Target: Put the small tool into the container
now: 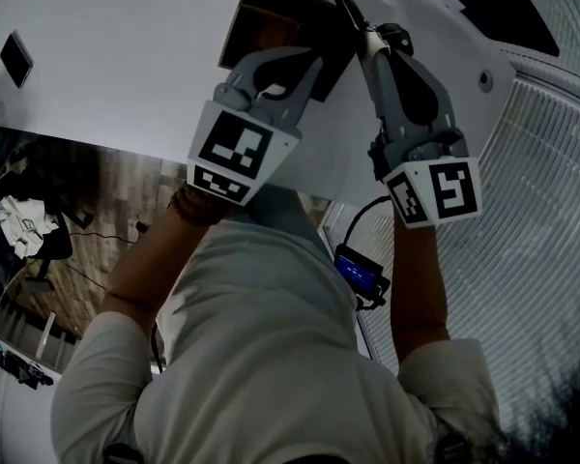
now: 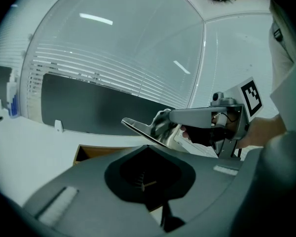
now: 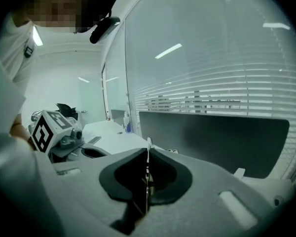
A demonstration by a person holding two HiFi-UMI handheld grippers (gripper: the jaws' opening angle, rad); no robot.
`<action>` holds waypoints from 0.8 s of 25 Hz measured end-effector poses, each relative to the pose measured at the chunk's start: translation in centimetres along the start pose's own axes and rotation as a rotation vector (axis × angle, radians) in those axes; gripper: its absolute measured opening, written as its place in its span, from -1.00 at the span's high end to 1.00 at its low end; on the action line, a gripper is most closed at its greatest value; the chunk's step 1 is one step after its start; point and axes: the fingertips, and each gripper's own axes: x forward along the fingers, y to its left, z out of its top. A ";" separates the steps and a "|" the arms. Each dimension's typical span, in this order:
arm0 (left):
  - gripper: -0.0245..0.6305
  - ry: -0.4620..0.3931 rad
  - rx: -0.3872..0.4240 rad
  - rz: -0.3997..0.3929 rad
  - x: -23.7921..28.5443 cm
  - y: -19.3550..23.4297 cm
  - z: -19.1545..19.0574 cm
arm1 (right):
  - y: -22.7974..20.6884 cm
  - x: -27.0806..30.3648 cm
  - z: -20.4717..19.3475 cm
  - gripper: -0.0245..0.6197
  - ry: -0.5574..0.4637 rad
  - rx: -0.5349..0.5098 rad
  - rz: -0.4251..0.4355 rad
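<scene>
Pinching the flat tool point(image 1: 342, 1) in the right claw point(image 1: 364, 32) at the box's point(image 1: 261, 22) two o'clock, ready for lowering in, with the left claw point(image 1: 309, 66) clenched alongside.

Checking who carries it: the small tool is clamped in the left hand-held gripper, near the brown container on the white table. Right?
No: the small tool is clamped in the right hand-held gripper, near the brown container on the white table. The right gripper view shows it between those jaws.
</scene>
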 end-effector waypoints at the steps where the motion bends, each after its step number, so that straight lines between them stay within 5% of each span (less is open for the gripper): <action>1: 0.92 -0.002 -0.002 0.003 -0.1 0.1 0.1 | 0.2 0.2 0.2 0.89 0.001 -0.011 0.011; 13: 0.92 -0.029 -0.059 0.025 -1.9 4.1 2.0 | 4.8 4.7 3.6 0.89 0.046 -0.219 0.140; 20: 0.92 -0.015 -0.062 0.037 -1.3 5.0 1.0 | 6.1 6.2 2.2 0.88 0.078 -0.339 0.206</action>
